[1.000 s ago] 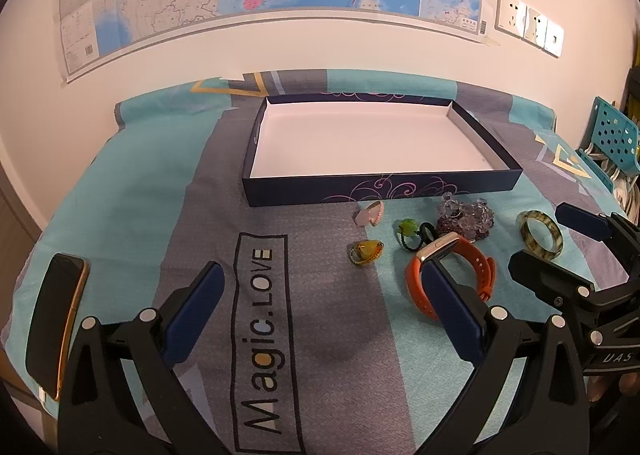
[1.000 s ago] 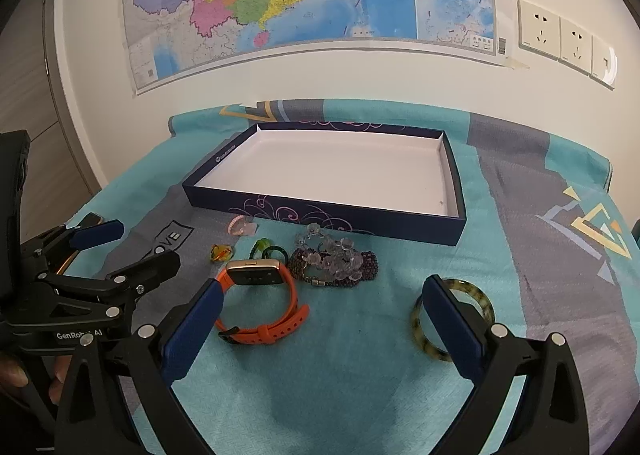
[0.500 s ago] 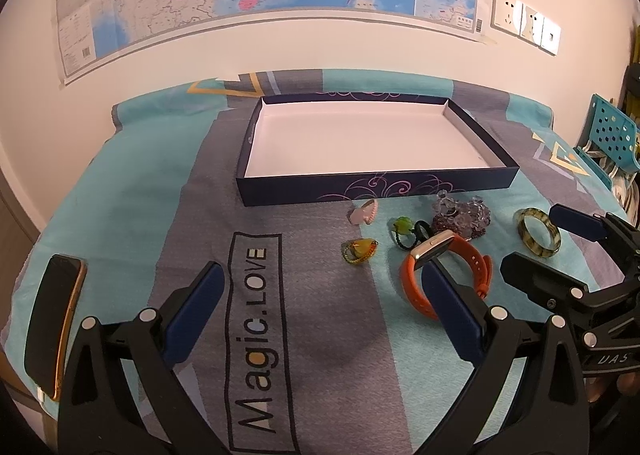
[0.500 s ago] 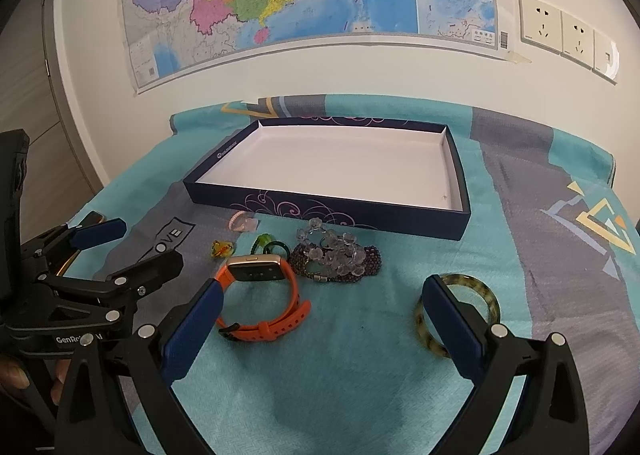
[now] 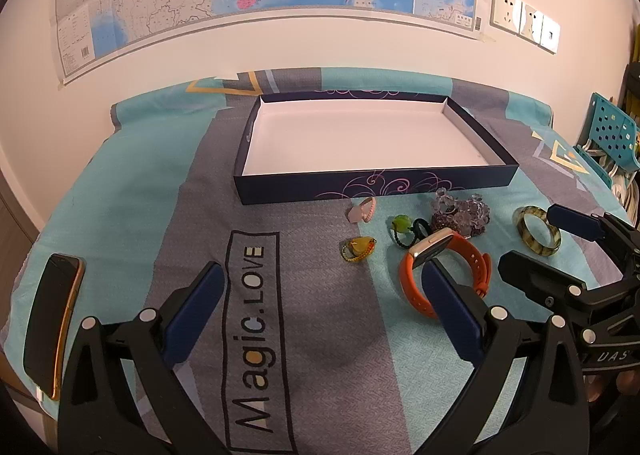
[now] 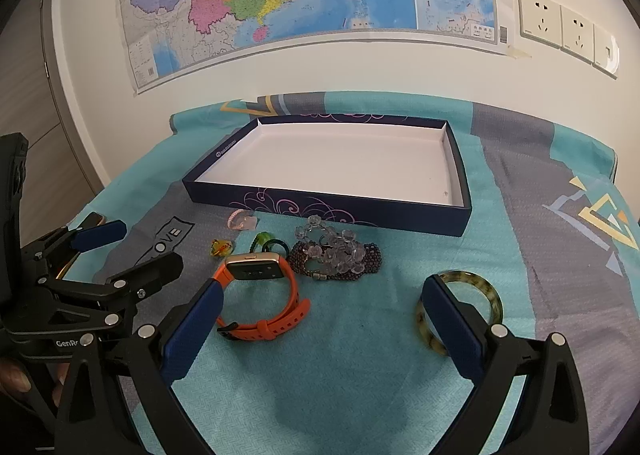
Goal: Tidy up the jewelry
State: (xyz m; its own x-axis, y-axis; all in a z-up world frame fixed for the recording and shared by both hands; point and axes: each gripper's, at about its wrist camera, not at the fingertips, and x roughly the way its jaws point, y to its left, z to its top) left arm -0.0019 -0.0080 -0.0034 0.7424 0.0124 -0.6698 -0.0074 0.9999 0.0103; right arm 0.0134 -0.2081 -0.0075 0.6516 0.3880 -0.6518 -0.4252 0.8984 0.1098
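Note:
A shallow navy box [image 5: 372,187] [image 6: 320,203] with a white inside lies at the back of the cloth, nothing in it. In front of it lie a pink ring [image 5: 362,211], a yellow ring [image 5: 358,249], a green-and-black ring [image 5: 406,227], beaded bracelets [image 5: 460,215] [image 6: 336,253], an orange watch [image 5: 444,275] [image 6: 260,295] and a mottled green bangle [image 5: 536,229] [image 6: 460,309]. My left gripper [image 5: 320,309] is open over the grey stripe, left of the watch. My right gripper [image 6: 320,329] is open, its fingers straddling the patch between watch and bangle.
A dark phone [image 5: 50,323] lies at the cloth's left edge. A map and wall sockets [image 6: 568,29] are on the wall behind. A teal perforated chair [image 5: 612,135] stands at the far right. Bare cloth spreads on the left and near sides.
Both grippers have drifted slightly forward and left, so the jewelry sits a little lower and nearer in the views. Nothing was picked up; jaws stay open.

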